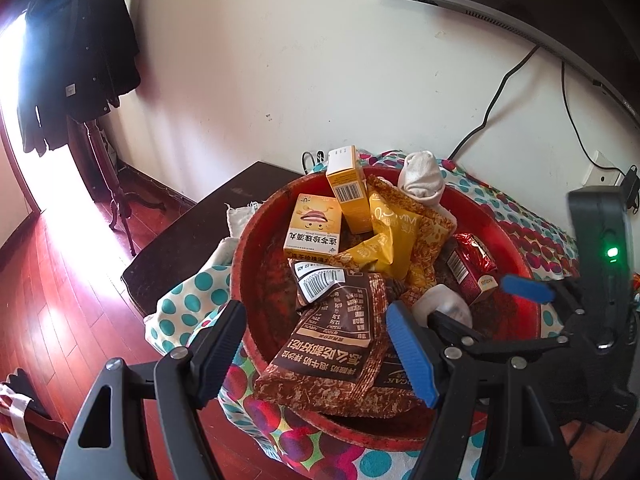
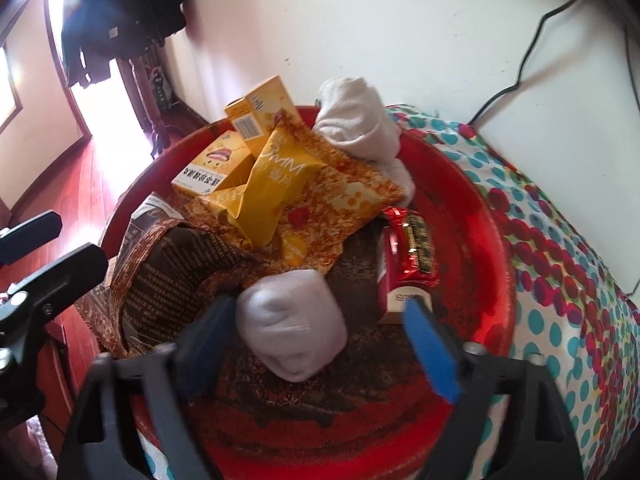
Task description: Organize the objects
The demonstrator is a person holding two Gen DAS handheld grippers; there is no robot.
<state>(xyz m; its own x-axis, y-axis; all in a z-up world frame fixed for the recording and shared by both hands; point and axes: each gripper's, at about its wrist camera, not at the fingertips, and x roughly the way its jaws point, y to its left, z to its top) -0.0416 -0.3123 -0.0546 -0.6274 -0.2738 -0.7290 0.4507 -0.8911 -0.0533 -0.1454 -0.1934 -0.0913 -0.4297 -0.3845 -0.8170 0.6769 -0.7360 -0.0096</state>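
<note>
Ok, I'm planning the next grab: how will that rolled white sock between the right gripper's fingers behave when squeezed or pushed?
The rolled white sock looks soft, so it will probably squash and seem light. Its rounded shape may roll across the red basin. The right gripper stands open around it.

Black claw (image 2: 320, 344) frames, blue pads (image 2: 430, 354), silver screws

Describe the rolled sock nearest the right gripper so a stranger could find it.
Look in the red basin on the dotted cloth. The rolled sock lies on the basin floor between the open right gripper fingers. Unlike the white sock at the far rim, it is a compact greyish ball.
</note>
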